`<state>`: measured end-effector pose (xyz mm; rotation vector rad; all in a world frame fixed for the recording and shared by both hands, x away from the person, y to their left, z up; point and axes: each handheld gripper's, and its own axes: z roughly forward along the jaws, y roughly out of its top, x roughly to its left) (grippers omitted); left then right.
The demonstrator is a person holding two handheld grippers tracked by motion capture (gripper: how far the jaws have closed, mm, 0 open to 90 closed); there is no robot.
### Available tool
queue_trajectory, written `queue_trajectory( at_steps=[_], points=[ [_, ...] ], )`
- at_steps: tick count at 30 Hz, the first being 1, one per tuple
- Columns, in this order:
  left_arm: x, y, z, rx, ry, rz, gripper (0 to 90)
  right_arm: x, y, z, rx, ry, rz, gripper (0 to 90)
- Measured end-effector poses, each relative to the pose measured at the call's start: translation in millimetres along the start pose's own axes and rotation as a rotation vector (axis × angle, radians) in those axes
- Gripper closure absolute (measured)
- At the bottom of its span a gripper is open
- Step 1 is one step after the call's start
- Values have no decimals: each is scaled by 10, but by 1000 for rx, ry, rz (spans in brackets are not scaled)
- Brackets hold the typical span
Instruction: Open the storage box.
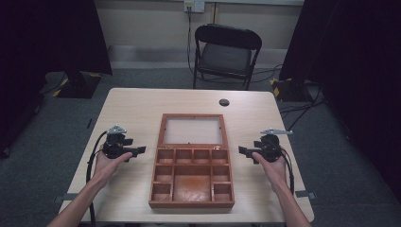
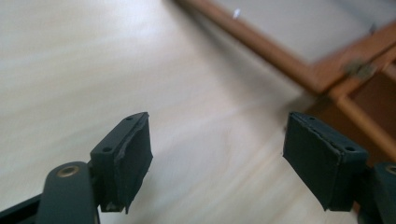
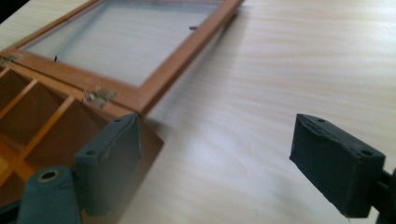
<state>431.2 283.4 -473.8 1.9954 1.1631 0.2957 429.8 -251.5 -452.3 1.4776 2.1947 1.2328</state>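
**Both grippers open and empty, flanking the opened wooden box**

Left gripper (image 1: 140, 150): jaws stand well apart with nothing between them. Seen in the left gripper view, the black rubber-faced pads (image 2: 133, 158) hang over bare tabletop, and the box edge lies ahead and to the side of the far pad, near it; contact cannot be confirmed.

Right gripper (image 1: 242, 150): jaws likewise spread wide, holding nothing. In the right gripper view, one pad (image 3: 112, 158) stands in front of the box's rear corner, close to a small metal hinge (image 3: 99, 96); whether it touches cannot be told. The other pad sits over open table.

Task object: a reddish-brown wooden compartment box (image 1: 191, 177) with a glass-paned framed lid (image 1: 193, 130) laid flat open on the far side. It lies between the two sets of fingers, inward of each. Its long axis runs away from the person, crosswise to the line joining the grippers. Both grippers point inward at the hinge line.

Judgement: the two are about equally near, the right perhaps marginally nearer. Any coming move on the lid would turn on reaching inward and beyond the hinge line.

Surround: pale wooden table (image 1: 142, 106); black folding chair (image 1: 226, 52) well beyond.
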Motion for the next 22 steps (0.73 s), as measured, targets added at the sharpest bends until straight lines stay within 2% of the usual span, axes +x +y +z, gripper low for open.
queue_trajectory(
  at_steps=[1,4,7,8,9,10,11,13,14,15,16,17,19,20,21,22],
  points=[
    [-5,-33,-20,15,8,18,230,-31,-74,-96,-9,-4,25,154],
    [-10,-142,-90,45,48,62,228,-57,-168,-176,2,-17,37,157],
    [-6,-222,-139,52,66,59,215,-105,-385,-279,45,-83,13,158],
    [-20,-247,-152,57,69,37,215,-105,-385,-279,45,-83,13,158],
    [-42,-281,-170,54,67,16,220,-113,-446,-289,62,-103,7,158],
    [-79,-319,-185,75,77,35,221,-123,-507,-294,77,-132,-8,159],
    [-112,-352,-180,87,91,72,220,-140,-572,-291,93,-158,-14,159],
    [-115,-387,-152,97,81,67,216,-195,-634,-283,101,-178,1,158],
    [-126,-402,-138,82,106,72,198,-209,-651,-275,101,-208,-13,151],
    [-129,-412,-125,84,136,109,189,-221,-658,-269,102,-235,-40,147],
    [-125,-418,-112,78,149,129,177,-231,-670,-262,88,-256,-44,145],
    [-105,-429,-101,67,146,114,144,-241,-676,-255,79,-265,-44,142],
    [-60,-462,-54,28,160,101,54,-235,-699,-224,72,-322,-72,107],
    [-55,-457,-50,36,163,95,14,-239,-718,-217,52,-325,-71,93],
    [-59,-456,-45,33,166,90,12,-252,-738,-208,29,-318,-78,90],
    [-60,-456,-45,33,167,90,10,-253,-736,-208,30,-320,-76,90]
  ],
)
